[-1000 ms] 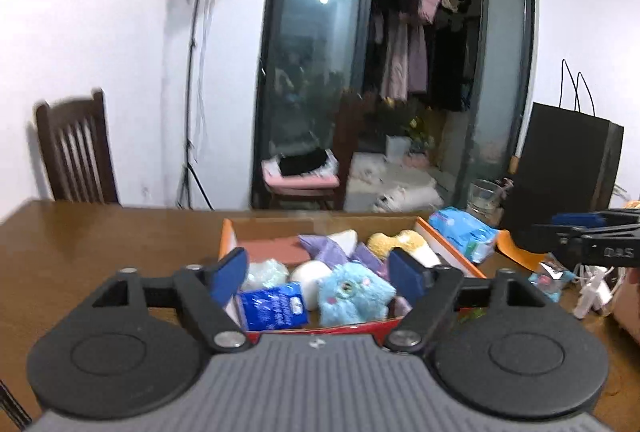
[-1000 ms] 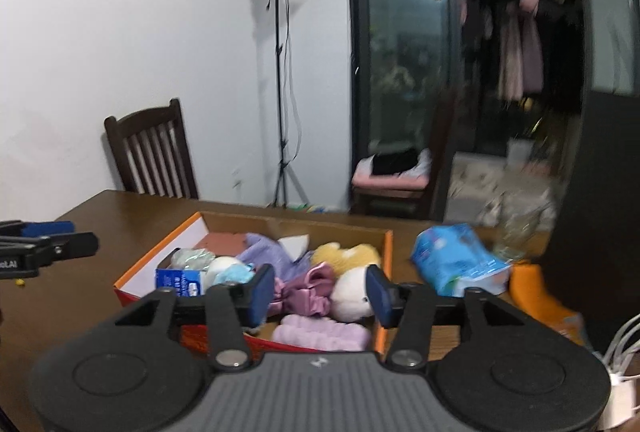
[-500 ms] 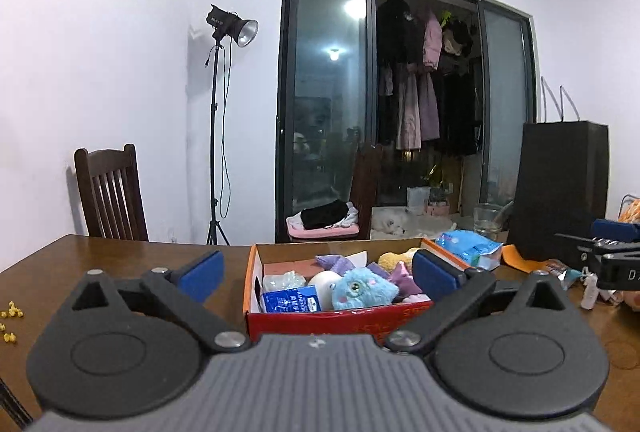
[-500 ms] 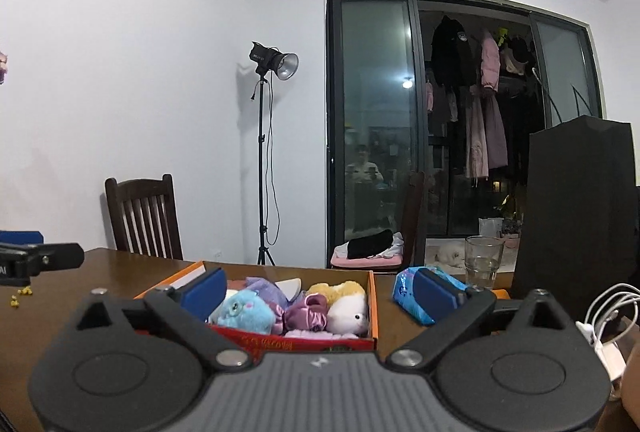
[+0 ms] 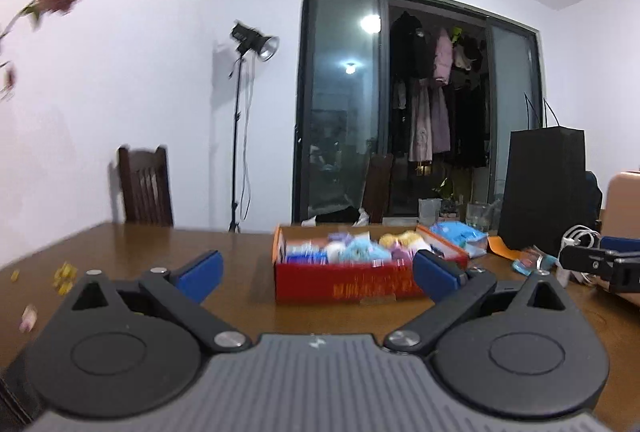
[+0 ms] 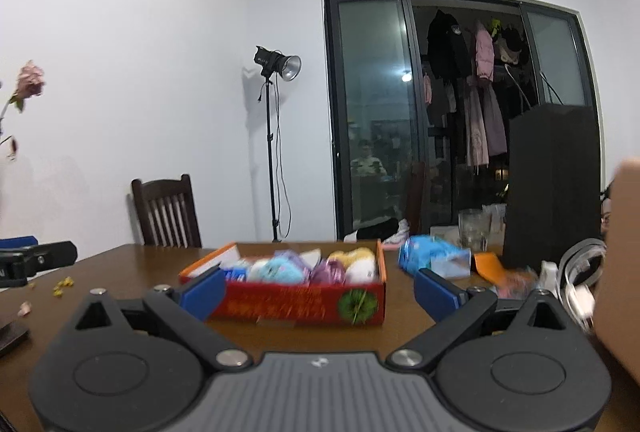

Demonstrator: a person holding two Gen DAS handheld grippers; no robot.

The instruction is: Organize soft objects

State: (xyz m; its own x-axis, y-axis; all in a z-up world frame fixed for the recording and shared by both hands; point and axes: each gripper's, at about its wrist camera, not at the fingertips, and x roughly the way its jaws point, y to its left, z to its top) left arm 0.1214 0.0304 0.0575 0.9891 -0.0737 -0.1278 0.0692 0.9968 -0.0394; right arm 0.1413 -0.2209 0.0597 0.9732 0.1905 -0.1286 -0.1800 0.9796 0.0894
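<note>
Holding soft toys, red box sits beyond both tongs, released.

Chair, light stand, black bag behind table

Left hand-held gripper and right hand-held gripper gape wide, empty.
</note>
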